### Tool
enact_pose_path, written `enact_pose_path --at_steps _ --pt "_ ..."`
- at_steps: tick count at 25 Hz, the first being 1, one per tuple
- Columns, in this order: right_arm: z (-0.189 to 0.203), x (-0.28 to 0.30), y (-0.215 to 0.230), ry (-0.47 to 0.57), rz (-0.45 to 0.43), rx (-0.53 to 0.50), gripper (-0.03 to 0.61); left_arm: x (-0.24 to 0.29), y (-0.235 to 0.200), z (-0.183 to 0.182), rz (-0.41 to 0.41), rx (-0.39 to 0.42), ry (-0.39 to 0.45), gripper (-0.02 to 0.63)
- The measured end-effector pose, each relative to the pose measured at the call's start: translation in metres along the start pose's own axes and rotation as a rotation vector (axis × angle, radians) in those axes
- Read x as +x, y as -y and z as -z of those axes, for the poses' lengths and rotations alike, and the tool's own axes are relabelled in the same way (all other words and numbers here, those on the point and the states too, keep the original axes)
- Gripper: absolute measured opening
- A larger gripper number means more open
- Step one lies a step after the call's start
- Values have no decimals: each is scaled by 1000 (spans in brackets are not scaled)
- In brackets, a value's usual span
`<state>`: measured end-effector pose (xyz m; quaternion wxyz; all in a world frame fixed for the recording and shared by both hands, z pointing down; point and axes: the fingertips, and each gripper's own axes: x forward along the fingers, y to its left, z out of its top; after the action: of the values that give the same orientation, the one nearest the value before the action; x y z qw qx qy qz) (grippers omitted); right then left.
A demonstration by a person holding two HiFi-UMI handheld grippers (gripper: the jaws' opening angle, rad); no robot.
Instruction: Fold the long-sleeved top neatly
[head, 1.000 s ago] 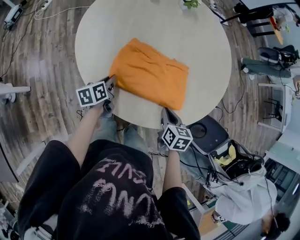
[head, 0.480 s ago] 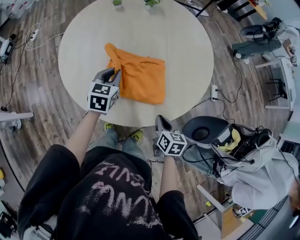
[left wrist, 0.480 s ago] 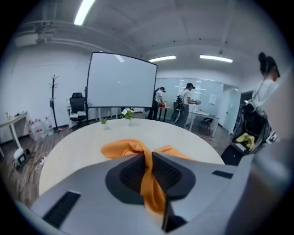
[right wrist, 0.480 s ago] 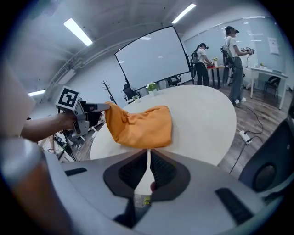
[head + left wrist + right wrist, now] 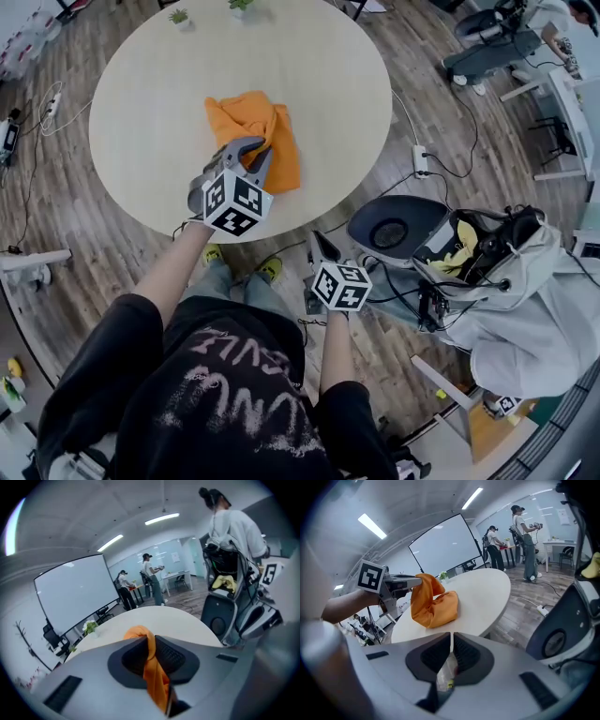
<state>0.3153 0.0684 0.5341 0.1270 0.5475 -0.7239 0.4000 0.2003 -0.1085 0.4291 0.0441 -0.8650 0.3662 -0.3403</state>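
The left gripper (image 5: 258,150) hides the near edge of the orange top (image 5: 239,117).

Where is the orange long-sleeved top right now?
In the head view, the orange fabric top lies bunched on the near half of the round beige table, its edge pinched in the left gripper.

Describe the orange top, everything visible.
The top is plain orange soft cloth, bunched into a crumpled heap on the round table, toward its near edge. One end is raised, pinched between the left gripper's jaws, which have just been closing. The rest lies on the tabletop. Sleeves can't be told apart.
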Motion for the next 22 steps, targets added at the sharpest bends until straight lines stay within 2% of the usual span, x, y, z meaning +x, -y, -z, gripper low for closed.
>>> enact_pose_path --at_steps 3,5,8,13,17,22 --pt "9 -11 16 5 13 37 25 14 48 -8 66 175 -33 52" --pt "12 -15 25 9 19 57 24 21 71 -9 95 225 -43 52" --pt "6 -14 36 25 24 62 25 25 85 -5 112 207 -54 52" --pt "-50 17 34 92 -6 -6 32 23 75 -2 93 211 -55 52" --pt "-77 57 25 59 -34 -93 37 26 67 -7 77 212 -56 52" --pt "-72 93 19 -35 -63 -165 37 36 58 -25 73 259 -48 52"
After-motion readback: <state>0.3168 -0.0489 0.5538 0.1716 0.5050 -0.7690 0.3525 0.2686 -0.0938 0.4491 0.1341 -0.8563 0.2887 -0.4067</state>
